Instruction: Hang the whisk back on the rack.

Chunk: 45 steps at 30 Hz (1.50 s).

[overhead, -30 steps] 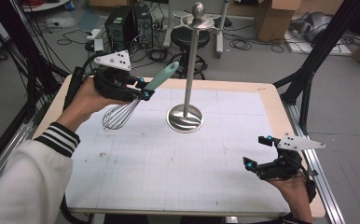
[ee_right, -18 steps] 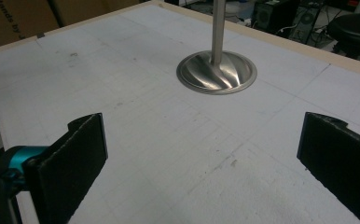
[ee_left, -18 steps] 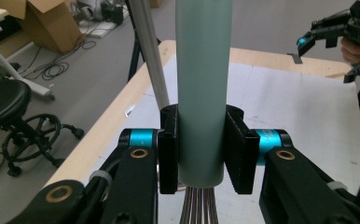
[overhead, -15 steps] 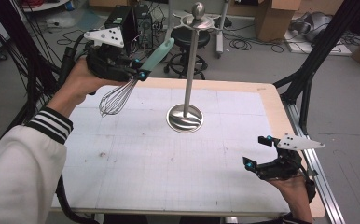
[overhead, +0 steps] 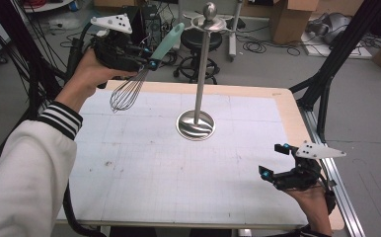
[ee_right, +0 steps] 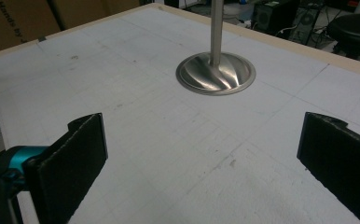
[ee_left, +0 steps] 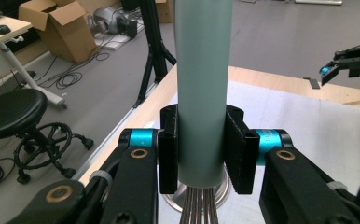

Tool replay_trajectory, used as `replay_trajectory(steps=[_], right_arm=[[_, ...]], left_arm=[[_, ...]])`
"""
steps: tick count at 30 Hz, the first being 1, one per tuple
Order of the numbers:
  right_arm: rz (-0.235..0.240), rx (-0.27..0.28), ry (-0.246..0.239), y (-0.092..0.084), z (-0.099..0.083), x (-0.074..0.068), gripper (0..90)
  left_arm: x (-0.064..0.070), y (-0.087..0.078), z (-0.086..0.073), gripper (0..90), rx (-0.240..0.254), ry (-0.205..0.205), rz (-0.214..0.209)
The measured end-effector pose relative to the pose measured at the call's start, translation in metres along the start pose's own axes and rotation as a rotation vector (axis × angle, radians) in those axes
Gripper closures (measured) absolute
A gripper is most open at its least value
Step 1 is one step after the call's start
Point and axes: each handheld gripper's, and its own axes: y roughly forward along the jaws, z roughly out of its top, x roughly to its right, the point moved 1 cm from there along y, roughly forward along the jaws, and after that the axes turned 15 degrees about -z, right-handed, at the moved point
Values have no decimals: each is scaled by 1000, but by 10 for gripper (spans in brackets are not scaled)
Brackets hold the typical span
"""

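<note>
Raised since the earlier frame, the whisk [overhead: 144, 74] is pinched at its handle by the left gripper [overhead: 146, 61] up-left of the stand [overhead: 202, 74], seemingly for hanging, while the right gripper [overhead: 273, 160] is held spread below-right.

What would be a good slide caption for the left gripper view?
Left gripper shut on a whisk's pale green handle, its wires hanging below, table beyond.

Whisk [overhead: 140, 74] with pale green handle, steel wires, tilted (wires lowest), aloft over table's far left corner
</note>
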Motion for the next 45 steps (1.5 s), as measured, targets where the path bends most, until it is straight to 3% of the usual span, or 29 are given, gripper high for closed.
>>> replay_trajectory(steps=[16,30,45], right_arm=[[-4,10,8,-2,-1,2,5],[1,13,12,-3,-1,3,5],[4,22,19,-4,-1,4,5]], left_arm=[[-16,20,3,695,-14,-11,7],[-16,44,6,695,-50,-17,-8],[-19,71,8,695,-58,-43,-8]])
